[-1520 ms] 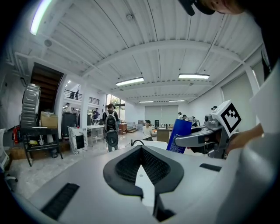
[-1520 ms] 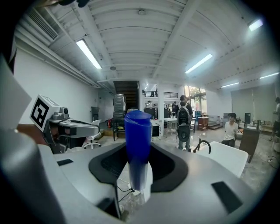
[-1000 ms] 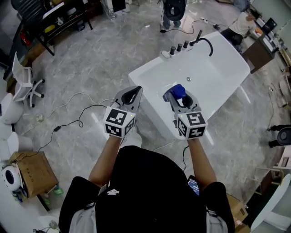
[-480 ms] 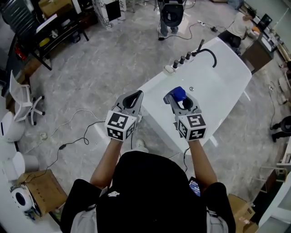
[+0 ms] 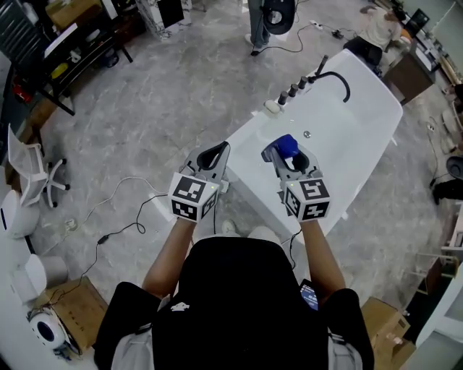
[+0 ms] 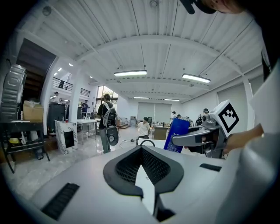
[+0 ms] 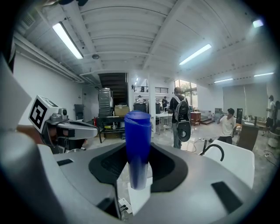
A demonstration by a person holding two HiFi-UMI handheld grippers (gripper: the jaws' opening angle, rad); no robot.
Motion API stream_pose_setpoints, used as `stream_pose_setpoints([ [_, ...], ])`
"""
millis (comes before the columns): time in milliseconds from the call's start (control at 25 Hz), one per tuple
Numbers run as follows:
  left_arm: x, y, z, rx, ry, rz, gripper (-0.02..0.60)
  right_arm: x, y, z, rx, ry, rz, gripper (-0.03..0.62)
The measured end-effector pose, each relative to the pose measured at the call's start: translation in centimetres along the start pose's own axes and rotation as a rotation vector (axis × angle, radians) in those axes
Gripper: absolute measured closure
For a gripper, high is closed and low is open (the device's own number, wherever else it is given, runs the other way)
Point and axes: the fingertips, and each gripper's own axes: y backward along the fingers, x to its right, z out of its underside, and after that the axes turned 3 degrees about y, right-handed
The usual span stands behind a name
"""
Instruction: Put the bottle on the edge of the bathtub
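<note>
Pinching the blue bottle (image 7: 138, 148) upright between its jaws, our right gripper (image 5: 281, 152) hangs over the near end of the white bathtub (image 5: 347, 134), the bottle in the air above the tub and not set on its edge. Our left gripper (image 5: 215, 152) has its jaws drawn together on nothing, level with the right one and just outside the bathtub's near left edge, over the grey floor (image 5: 159, 108). A black faucet (image 5: 337, 76) arches at the bathtub's far end; beyond it a person (image 5: 271, 18) stands.
</note>
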Motion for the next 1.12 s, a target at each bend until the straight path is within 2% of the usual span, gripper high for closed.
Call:
stream_pose_setpoints([
  [360, -1.0, -2.3, 1.8, -0.049, 0.024, 0.012, 0.568, 1.4, -2.3, 1.6, -0.044, -0.020, -0.007, 0.434],
  [720, -2.8, -6.8, 3.7, -0.100, 0.054, -0.014, 0.568, 4.5, -6.6, 4.3, -0.102, -0.037, -0.044, 0.434],
  [920, -4.8, -9.2, 5.5, -0.119, 0.160, -0.053, 0.568, 6.0, -9.3, 5.9, -0.136, -0.043, -0.073, 0.434],
  [1120, -6.3, -12.0, 7.1, -0.130, 0.191, -0.089, 0.568, 7.7, -12.1, 7.9, -0.171, -0.073, -0.088, 0.434],
])
